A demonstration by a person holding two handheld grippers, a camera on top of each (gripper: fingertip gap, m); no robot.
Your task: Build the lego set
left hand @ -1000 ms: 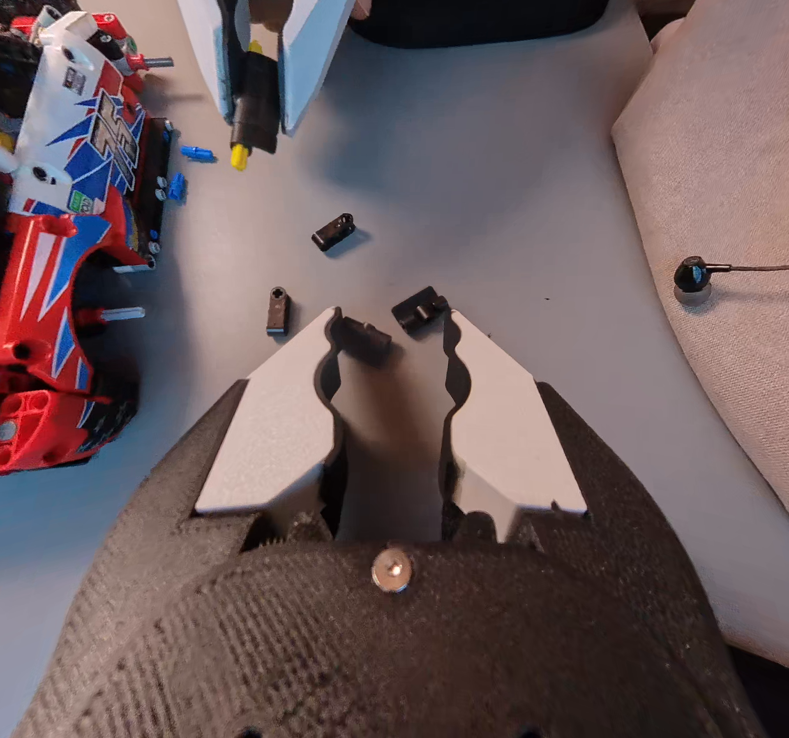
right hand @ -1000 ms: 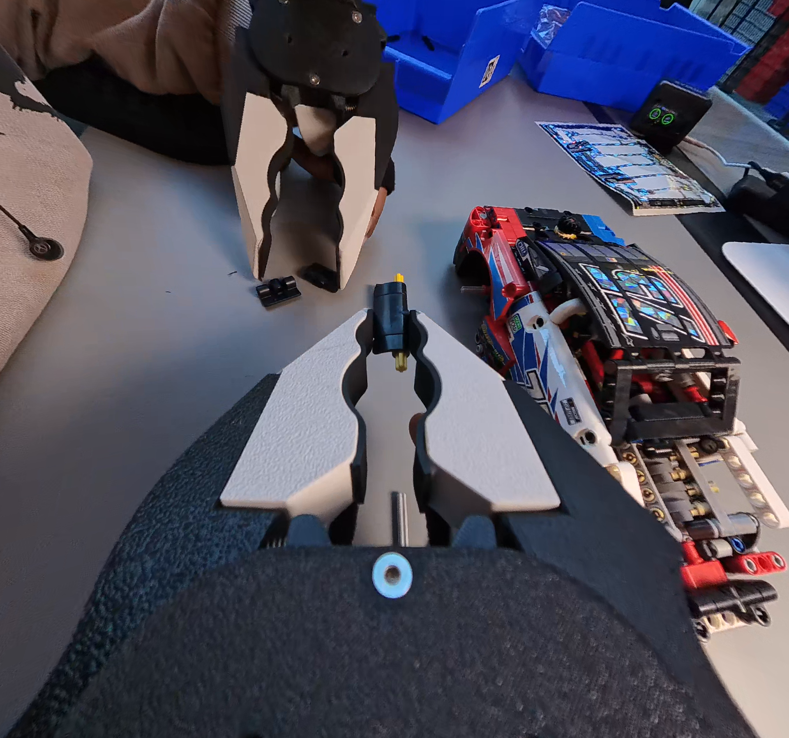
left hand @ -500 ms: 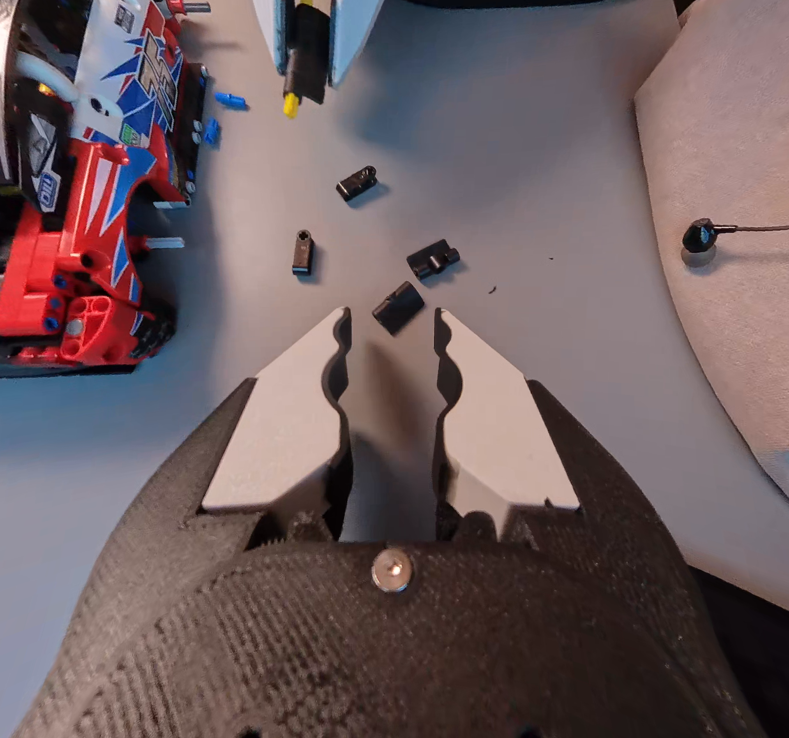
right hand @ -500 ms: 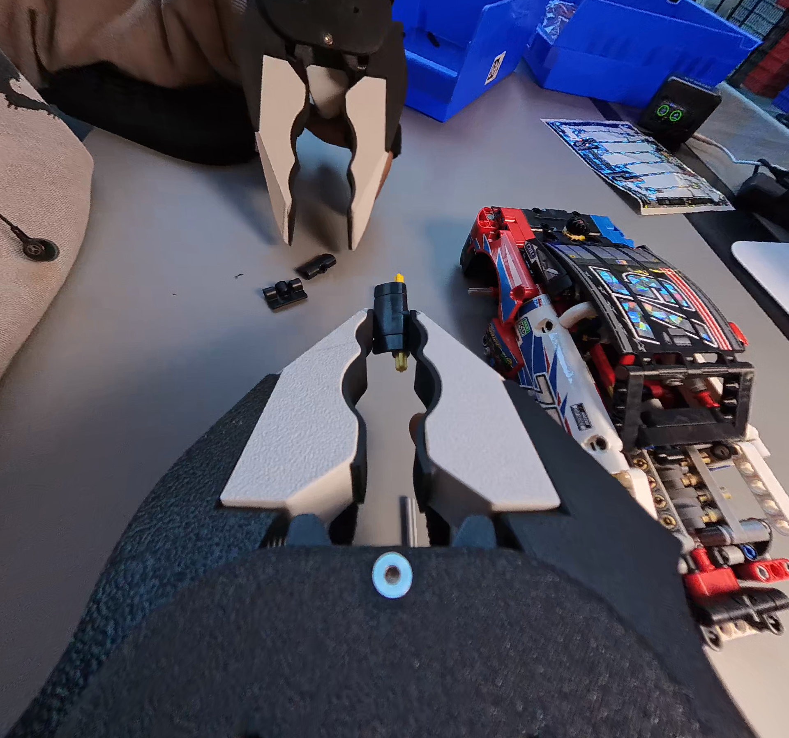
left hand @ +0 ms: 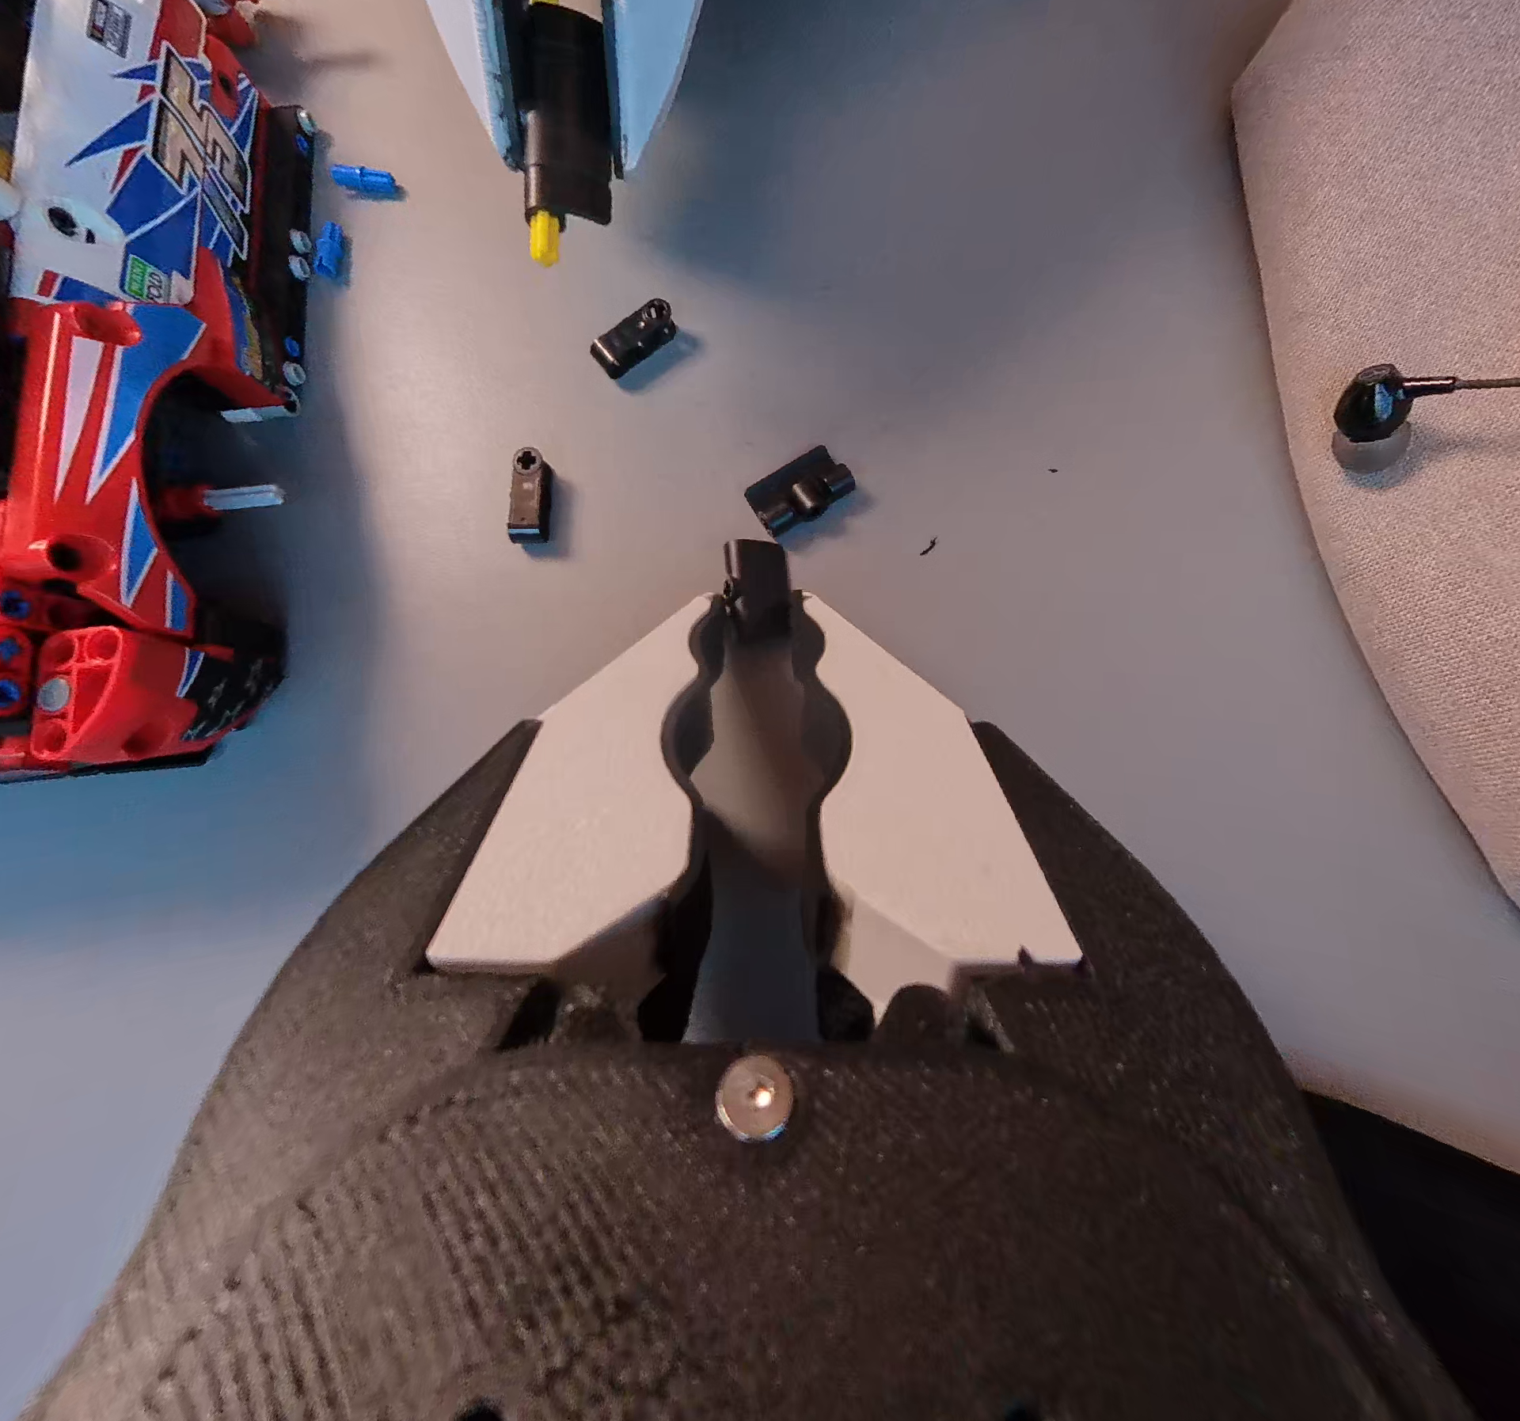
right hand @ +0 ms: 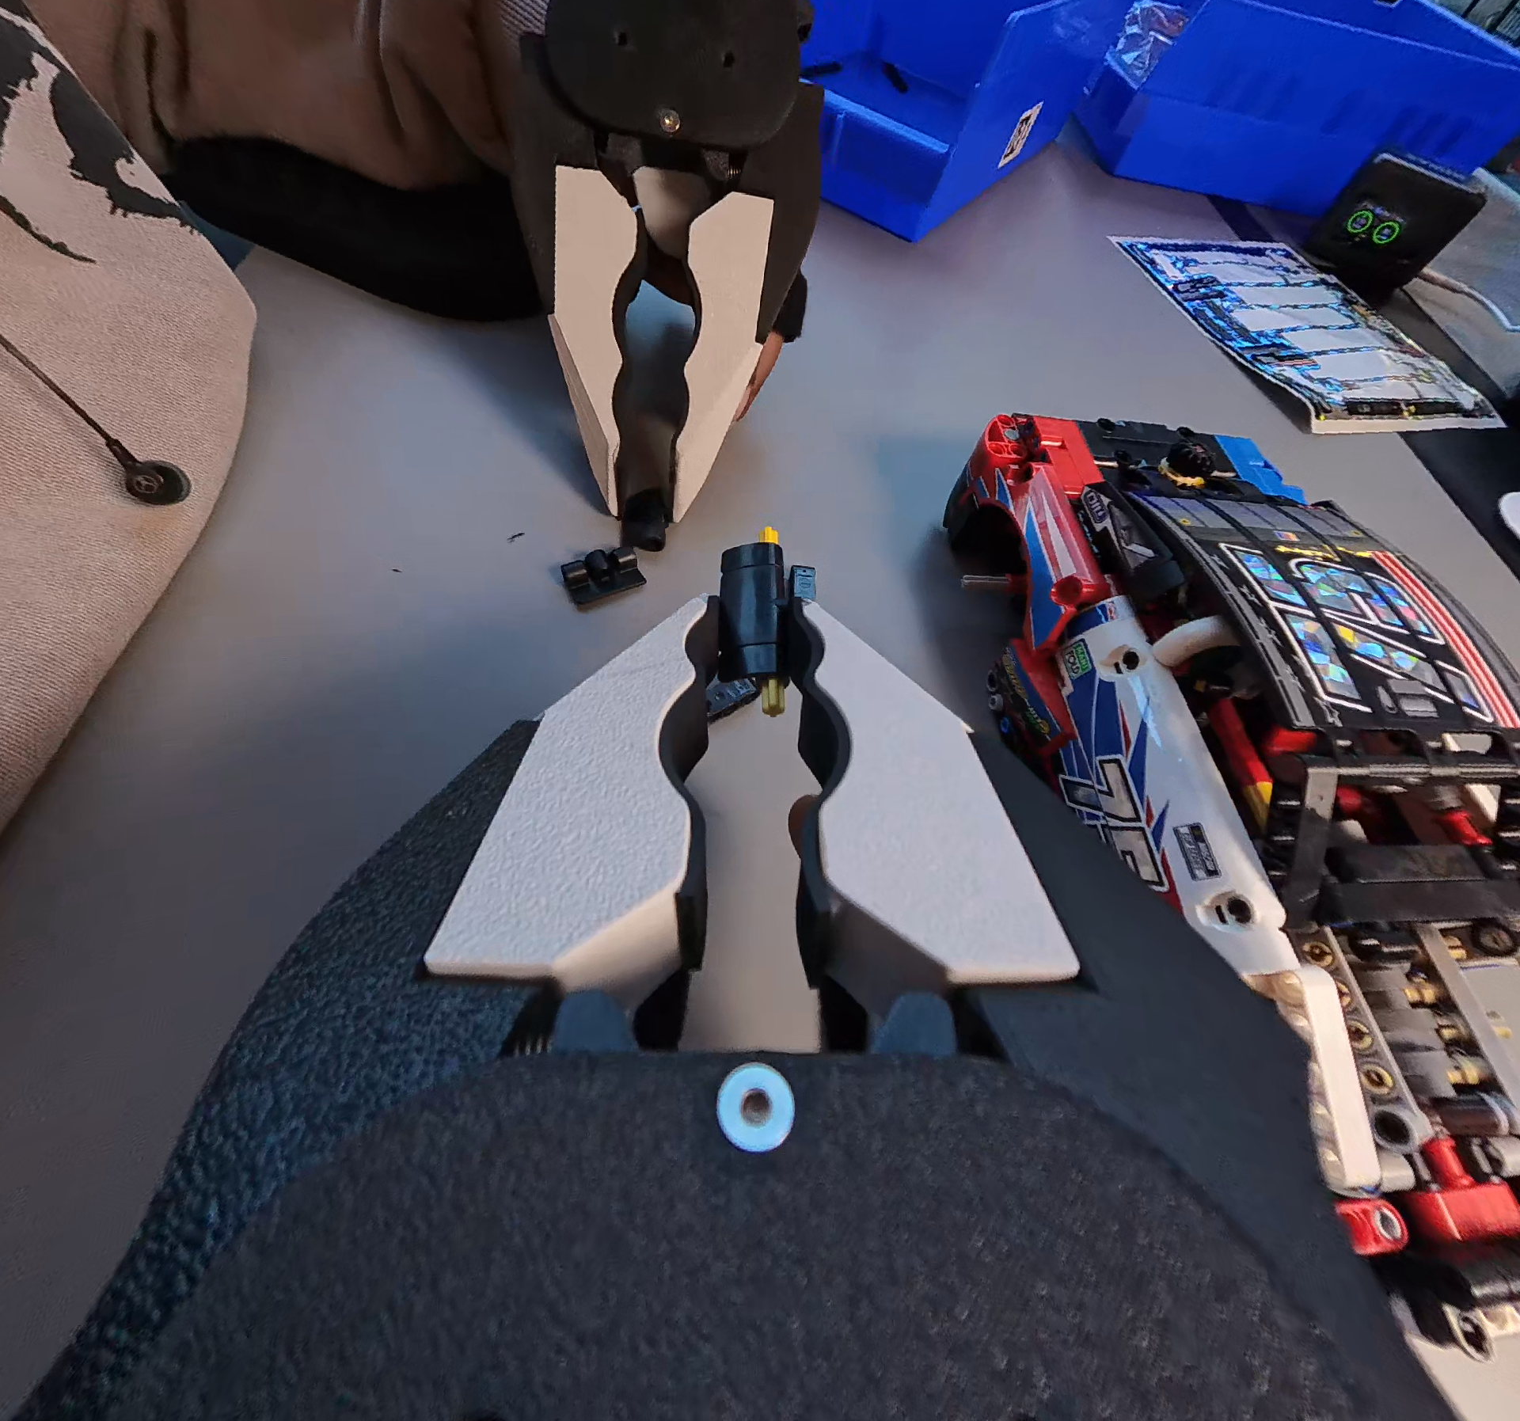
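Left gripper (left hand: pixel 755 600) has its fingers pinched on a small black connector (left hand: pixel 757 571) right at the tips, the piece low over the grey table (left hand: pixel 987 271), or perhaps resting on it; I cannot tell which. Right gripper (right hand: pixel 753 625) has its fingers pressed onto a black sleeve with a yellow axle (right hand: pixel 750 608) running through it, the yellow showing at both ends. Landmark: the red, white and blue lego car (left hand: pixel 123 312). In the left wrist view the connector sits well to the right of the car's tail, the axle piece (left hand: pixel 559 139) beyond it and nearer the car. Three loose black pieces lie between them: a clip-shaped piece (left hand: pixel 799 489) just beside the connector, a short link (left hand: pixel 529 493) toward the car, another link (left hand: pixel 635 326) farther on. Two blue pins (left hand: pixel 362 178) lie close to the car's side. Blue bins (right hand: pixel 1028 65) and a printed sheet (right hand: pixel 1299 329) lie beyond the car in the right wrist view. Judgement: the step in hand looks like lifting the connector to mate it with the yellow axle end. To do it well: the grip is shallow, so lift slowly, keep clear of the neighbouring clip piece, line the connector's hole up with the axle before pushing, and push straight along the axle so neither piece twists out.
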